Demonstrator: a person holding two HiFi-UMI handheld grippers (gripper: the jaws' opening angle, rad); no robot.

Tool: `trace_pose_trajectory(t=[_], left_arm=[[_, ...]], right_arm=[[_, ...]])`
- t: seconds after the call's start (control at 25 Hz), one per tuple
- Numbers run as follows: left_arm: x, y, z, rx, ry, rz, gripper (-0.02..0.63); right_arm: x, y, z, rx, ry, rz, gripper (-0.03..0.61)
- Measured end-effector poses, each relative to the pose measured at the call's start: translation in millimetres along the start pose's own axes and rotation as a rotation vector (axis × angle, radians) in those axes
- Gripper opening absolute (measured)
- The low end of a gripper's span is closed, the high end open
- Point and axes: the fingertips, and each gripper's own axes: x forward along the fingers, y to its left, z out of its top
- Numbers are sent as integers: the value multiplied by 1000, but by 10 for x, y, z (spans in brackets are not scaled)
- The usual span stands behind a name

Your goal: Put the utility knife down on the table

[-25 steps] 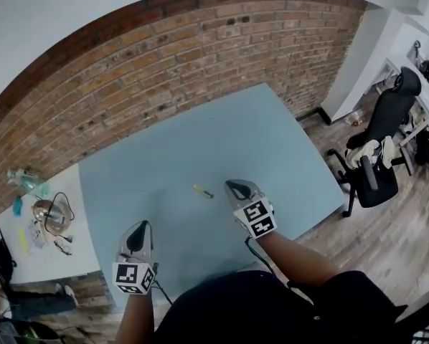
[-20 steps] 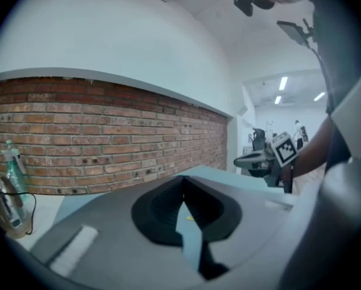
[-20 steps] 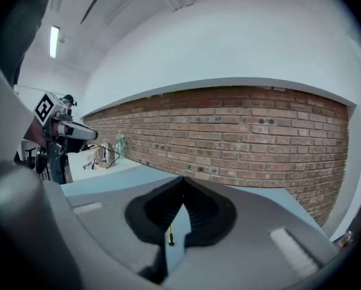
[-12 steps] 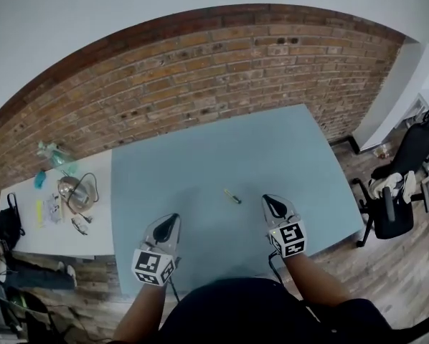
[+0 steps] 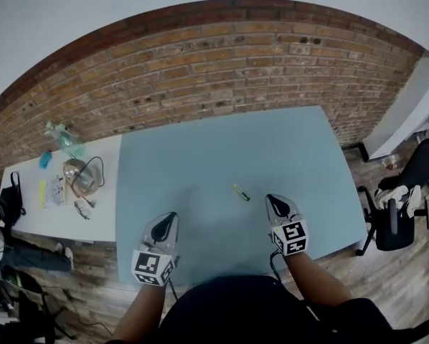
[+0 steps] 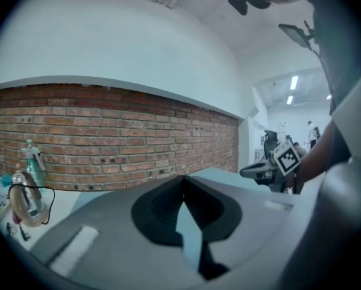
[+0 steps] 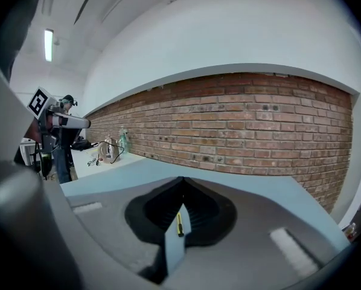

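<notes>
I saw the yellow utility knife [image 5: 240, 192] lying on the blue surface [image 5: 200, 149], near my right gripper [image 5: 273, 200] (jaws clenched, empty); my left gripper [image 5: 168, 218] had its jaws clenched on nothing too.

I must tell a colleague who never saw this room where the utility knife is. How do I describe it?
Find the large pale blue table before the brick wall. Toward its near side, just left of the right gripper, lies the utility knife. It is a small, slim, yellow stick, the only thing on the blue top; the clutter is on the white table.
</notes>
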Motion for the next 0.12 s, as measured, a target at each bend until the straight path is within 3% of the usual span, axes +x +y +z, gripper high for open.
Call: trace_pose_trajectory(t=[0.12], left_arm=[[95, -11, 30, -4, 2, 6, 3]], right_arm=[[98, -103, 27, -8, 2, 10, 2]])
